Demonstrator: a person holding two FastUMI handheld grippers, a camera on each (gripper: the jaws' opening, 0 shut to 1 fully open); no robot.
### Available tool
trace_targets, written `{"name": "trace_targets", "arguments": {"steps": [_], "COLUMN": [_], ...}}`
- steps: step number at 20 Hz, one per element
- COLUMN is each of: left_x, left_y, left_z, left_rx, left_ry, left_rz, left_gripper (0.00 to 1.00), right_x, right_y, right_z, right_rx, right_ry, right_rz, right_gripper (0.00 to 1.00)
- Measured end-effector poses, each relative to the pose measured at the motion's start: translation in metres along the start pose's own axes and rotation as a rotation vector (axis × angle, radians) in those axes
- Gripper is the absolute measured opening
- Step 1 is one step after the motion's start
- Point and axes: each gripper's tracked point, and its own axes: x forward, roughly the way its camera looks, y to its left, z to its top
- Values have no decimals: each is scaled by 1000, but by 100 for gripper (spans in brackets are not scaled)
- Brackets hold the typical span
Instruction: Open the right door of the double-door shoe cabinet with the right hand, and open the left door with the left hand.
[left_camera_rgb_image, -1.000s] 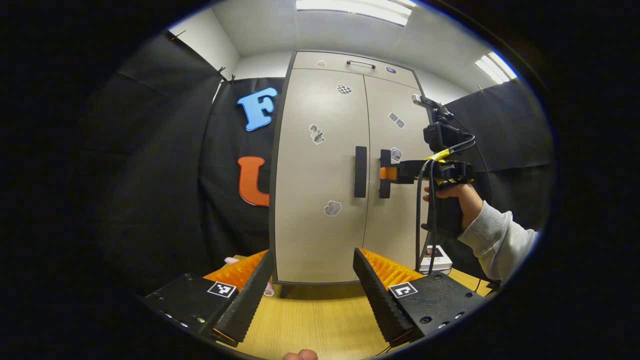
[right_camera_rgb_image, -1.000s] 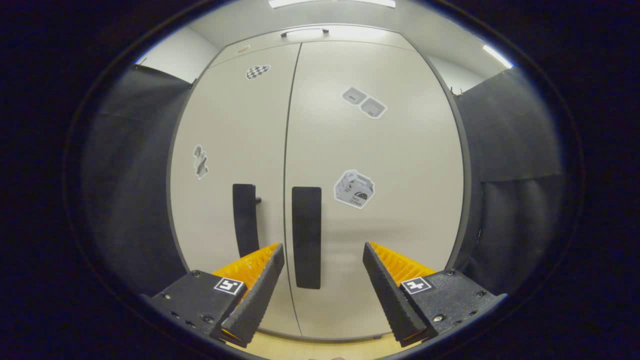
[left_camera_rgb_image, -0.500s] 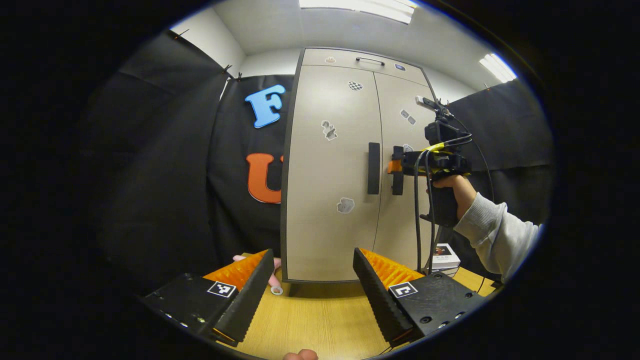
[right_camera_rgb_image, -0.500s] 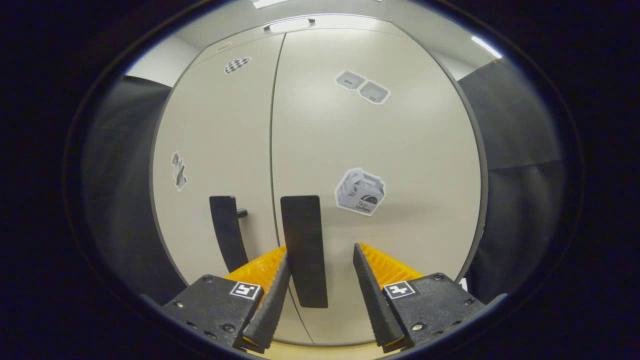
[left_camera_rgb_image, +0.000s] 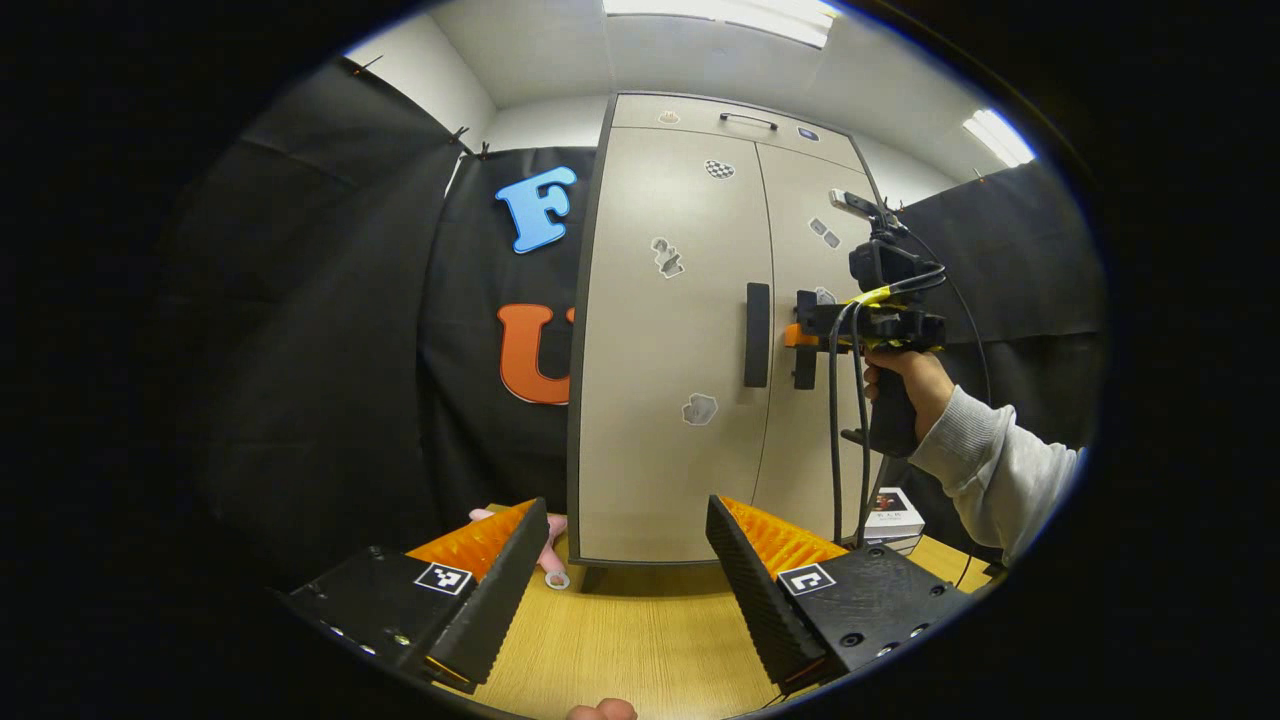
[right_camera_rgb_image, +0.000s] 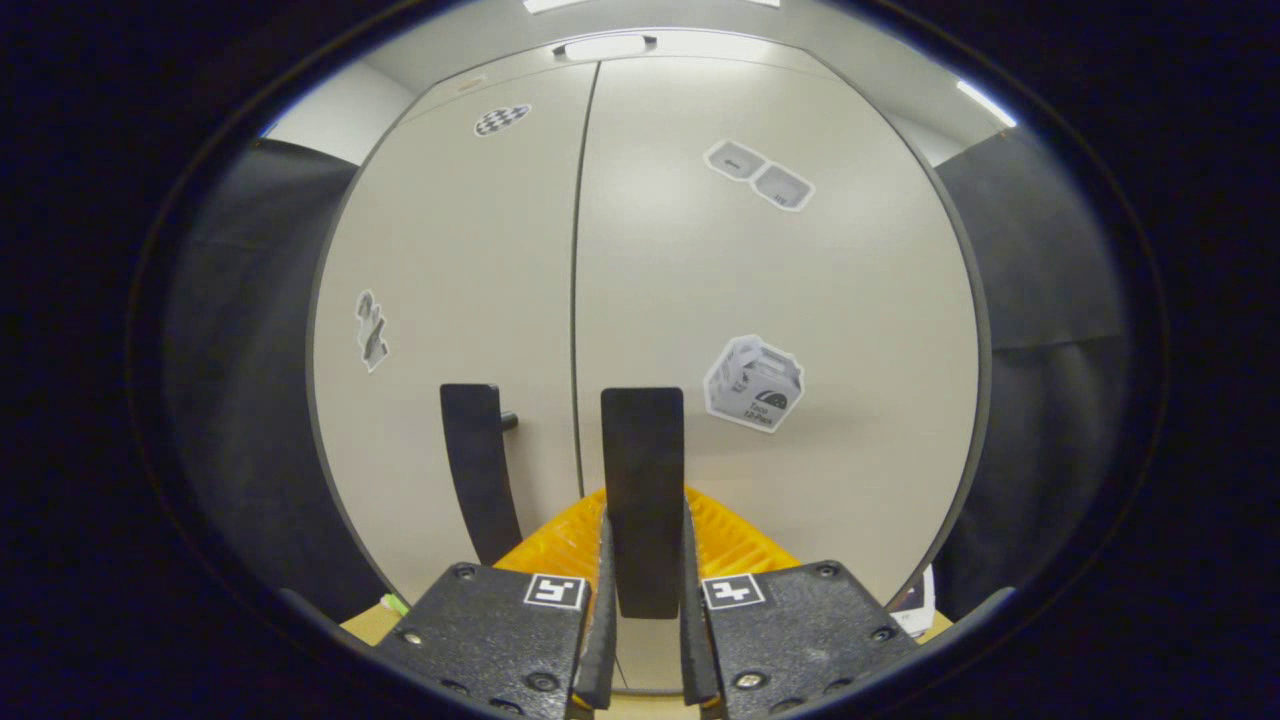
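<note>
right door handle (right_camera_rgb_image: 643, 500), a vertical bar, sits pinched between the right gripper (right_camera_rgb_image: 643, 640) jaws, both doors shut. left handle (left_camera_rgb_image: 757, 334) lies ahead, well apart from the left gripper (left_camera_rgb_image: 625, 580) (jaws spread, above the desk (left_camera_rgb_image: 620, 650)).

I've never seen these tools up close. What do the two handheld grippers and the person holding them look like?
The left gripper and the right gripper each have two wedge-shaped ribbed fingers on blocky black bases bearing small square black-and-white markers. In the left gripper view, the right one has a black pistol handle, hanging black cables and yellow tape. The person wears a light grey sleeve.
</note>
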Motion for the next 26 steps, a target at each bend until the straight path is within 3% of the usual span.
{"name": "trace_targets", "arguments": {"steps": [15, 26], "left_x": [-5, -4], "left_y": [7, -11], "left_z": [8, 12], "left_rx": [1, 20], "left_ry": [-34, -50], "left_rz": [51, 59], "left_gripper": [95, 95], "right_x": [-114, -184], "right_y": [-37, -107], "right_z": [-2, 0], "right_rx": [-17, -39], "right_ry": [22, 17], "right_rz": [123, 100], "right_gripper": [25, 25]}}
